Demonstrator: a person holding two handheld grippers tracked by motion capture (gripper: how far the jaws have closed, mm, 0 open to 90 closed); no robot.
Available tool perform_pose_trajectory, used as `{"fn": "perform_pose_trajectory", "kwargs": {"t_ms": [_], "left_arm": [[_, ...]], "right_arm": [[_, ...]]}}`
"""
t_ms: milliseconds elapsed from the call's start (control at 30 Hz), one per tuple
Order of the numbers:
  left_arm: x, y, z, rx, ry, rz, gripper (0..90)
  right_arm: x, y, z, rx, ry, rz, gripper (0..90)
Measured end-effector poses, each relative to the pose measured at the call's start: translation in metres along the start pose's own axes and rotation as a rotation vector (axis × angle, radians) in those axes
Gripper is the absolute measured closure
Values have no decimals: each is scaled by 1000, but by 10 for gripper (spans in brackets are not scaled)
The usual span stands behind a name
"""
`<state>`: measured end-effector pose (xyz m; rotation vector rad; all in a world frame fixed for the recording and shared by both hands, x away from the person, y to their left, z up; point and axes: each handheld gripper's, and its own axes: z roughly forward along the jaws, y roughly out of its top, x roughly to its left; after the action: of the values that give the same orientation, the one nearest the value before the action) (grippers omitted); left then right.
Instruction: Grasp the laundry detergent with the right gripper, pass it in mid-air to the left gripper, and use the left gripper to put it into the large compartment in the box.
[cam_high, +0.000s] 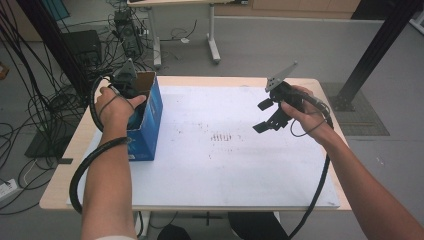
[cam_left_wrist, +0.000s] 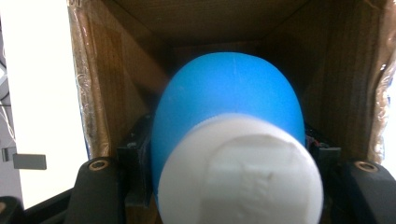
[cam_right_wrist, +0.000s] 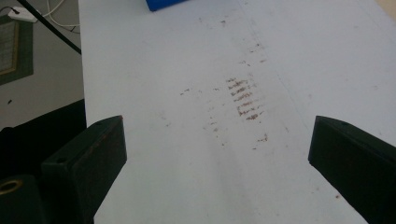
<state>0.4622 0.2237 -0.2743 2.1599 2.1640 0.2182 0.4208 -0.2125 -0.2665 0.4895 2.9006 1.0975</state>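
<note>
Blue rounded plastic bottle with white ribbed cap (cam_left_wrist: 229, 116) sits between left gripper (cam_left_wrist: 229, 177) fingers (cam_left_wrist: 100, 186), inside open blue cardboard box with brown interior (cam_high: 150, 107). Fingers closed tight on bottle, cap toward camera. Box stands at left edge of white-topped bench (cam_high: 240, 165); left hand (cam_high: 116, 104) reaches into its mouth. Right gripper (cam_high: 263, 116) hangs above bench, well apart from box; fingers (cam_right_wrist: 88, 154) spread wide, nothing between them. Brown scuff marks (cam_right_wrist: 245, 100) on bench below.

We note bare forearms, a white sleeve edge at the left elbow. Both grippers, left gripper (cam_high: 131, 92) and right gripper (cam_high: 265, 116), are black, each topped by a grey three-cornered plate and trailing a ribbed black cable. Brass-coloured screw inserts sit in the jaw bases.
</note>
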Motion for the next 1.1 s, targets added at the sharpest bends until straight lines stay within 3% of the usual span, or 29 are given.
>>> {"fn": "perform_pose_trajectory", "kwargs": {"t_ms": [1100], "left_arm": [[-2, 1, 0, -3, 2, 5, 361]], "right_arm": [[0, -4, -3, 7, -8, 5, 42]]}}
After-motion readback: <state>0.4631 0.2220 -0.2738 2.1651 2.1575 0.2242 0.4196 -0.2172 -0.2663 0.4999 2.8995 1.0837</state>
